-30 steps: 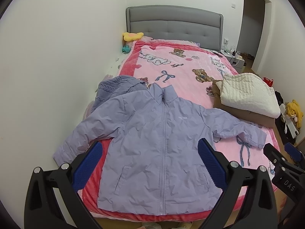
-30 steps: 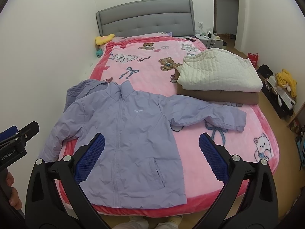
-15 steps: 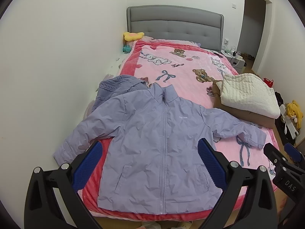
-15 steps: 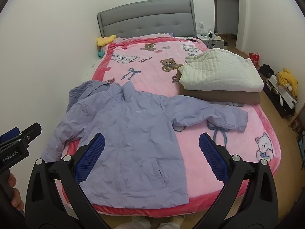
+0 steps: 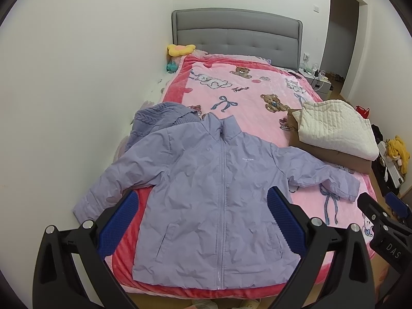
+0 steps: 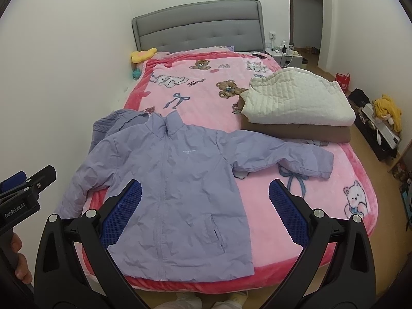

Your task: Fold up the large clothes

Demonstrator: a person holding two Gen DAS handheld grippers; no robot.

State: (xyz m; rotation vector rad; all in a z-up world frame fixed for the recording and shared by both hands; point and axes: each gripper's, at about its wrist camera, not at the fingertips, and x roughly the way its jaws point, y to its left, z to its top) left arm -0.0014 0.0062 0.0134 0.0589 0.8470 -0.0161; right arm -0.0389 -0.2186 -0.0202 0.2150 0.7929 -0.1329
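Purple jacket [image 5: 216, 193] is lying flat and zipped at the foot of the bed [image 5: 257, 97]. Left tool [image 5: 200, 221] and right tool [image 6: 206, 211] both hover wide open, holding nothing.

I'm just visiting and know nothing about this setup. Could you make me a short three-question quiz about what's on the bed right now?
1. True or false: the lilac jacket is zipped and lies face up, sleeves spread.
2. What rests on the folded brown blanket? A) cream quilt B) yellow plush C) knitted sweater
3. Fill in: both tools, left tool and right tool, are ____ and grip nothing.

Key: 1 true. 2 A, the cream quilt. 3 open.
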